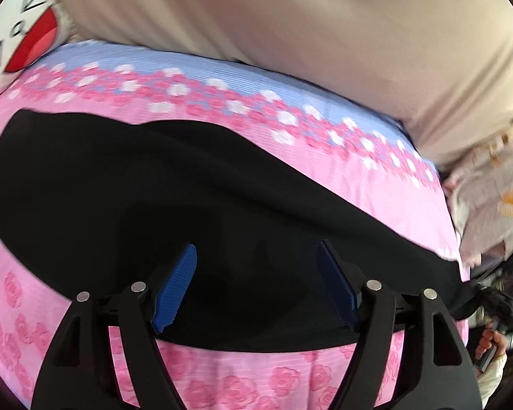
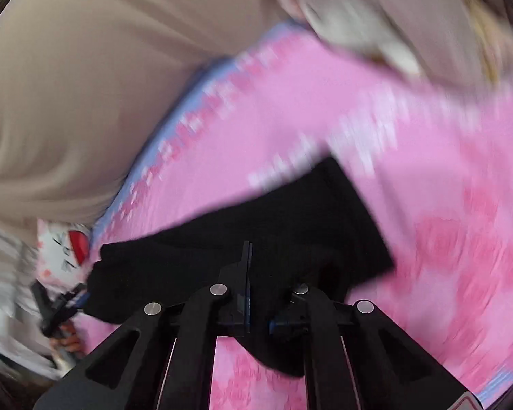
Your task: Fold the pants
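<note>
In the left wrist view the left tool (image 1: pixel 256 283) fills the lower middle of the frame with its two blue ribbed pads (image 1: pixel 174 287) standing wide apart. Nothing is pinched between them; only the black pants (image 1: pixel 195 198) show in the gap behind. The pants lie as a broad dark band from the left edge across to the lower right of that frame, spread on a bed with a pink rose-print sheet (image 1: pixel 290 379). A band of small pink and white flowers on blue (image 1: pixel 201 68) runs along the sheet's far side. Above it a beige cloth (image 1: pixel 325 27) fills the top of the frame, and a white cushion with a red cartoon mouth (image 1: pixel 27 34) sits at the upper left. At the lower right edge a hand (image 1: pixel 492 345) grips a dark handle.

In the right wrist view, which is blurred, the right tool (image 2: pixel 248 270) sits at the lower middle with its jaws brought together into one thin dark line. Whether any cloth is caught between them cannot be told. The pants (image 2: pixel 290 225) lie just behind and beneath it, with a squared end reaching toward the middle right. Pink sheet (image 2: pixel 444 239) surrounds them, and the beige cloth (image 2: pixel 85 85) fills the upper left.
</note>
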A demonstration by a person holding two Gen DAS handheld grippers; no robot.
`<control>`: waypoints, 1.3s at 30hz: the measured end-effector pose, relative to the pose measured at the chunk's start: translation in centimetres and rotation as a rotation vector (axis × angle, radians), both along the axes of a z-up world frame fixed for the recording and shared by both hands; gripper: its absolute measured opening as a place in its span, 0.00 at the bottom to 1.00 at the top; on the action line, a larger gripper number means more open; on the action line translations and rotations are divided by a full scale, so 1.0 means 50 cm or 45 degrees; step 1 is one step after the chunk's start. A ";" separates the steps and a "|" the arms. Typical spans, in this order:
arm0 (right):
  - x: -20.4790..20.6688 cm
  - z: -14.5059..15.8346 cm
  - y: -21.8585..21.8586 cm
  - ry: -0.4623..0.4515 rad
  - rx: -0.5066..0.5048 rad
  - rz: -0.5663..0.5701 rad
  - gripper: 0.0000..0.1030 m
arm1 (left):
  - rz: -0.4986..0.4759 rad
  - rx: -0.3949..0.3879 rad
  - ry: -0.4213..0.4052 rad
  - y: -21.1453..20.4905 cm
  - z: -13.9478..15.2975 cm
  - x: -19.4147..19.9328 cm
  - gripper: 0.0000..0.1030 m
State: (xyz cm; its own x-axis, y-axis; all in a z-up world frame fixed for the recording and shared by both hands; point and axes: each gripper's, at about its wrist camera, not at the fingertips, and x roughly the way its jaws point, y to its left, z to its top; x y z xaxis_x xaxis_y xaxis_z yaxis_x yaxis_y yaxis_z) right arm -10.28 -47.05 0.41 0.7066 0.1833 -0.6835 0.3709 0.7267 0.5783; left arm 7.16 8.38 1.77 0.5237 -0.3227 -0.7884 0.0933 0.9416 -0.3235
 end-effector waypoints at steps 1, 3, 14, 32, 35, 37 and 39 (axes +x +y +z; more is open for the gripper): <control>-0.003 0.072 0.021 -0.125 -0.162 0.042 0.06 | 0.025 -0.006 -0.007 0.015 0.005 -0.002 0.68; -0.037 0.181 0.088 -0.331 -0.578 0.143 0.06 | 0.040 -0.005 -0.031 0.030 0.013 -0.008 0.69; -0.205 -0.072 0.028 0.196 -0.615 -0.060 0.51 | 0.031 0.017 0.009 0.039 -0.020 0.000 0.69; 0.086 -0.007 0.039 0.110 -0.628 0.060 0.07 | 0.170 -0.010 -0.012 0.124 -0.013 -0.027 0.69; 0.061 0.097 0.020 -0.041 -0.676 -0.012 0.07 | 0.202 -0.002 -0.020 0.153 -0.013 -0.021 0.69; 0.070 0.091 -0.013 0.018 -0.709 -0.061 0.09 | 0.221 -0.012 -0.020 0.174 -0.020 -0.020 0.69; 0.096 0.018 -0.047 0.162 -0.652 -0.048 0.11 | 0.255 -0.029 -0.017 0.204 -0.029 -0.025 0.69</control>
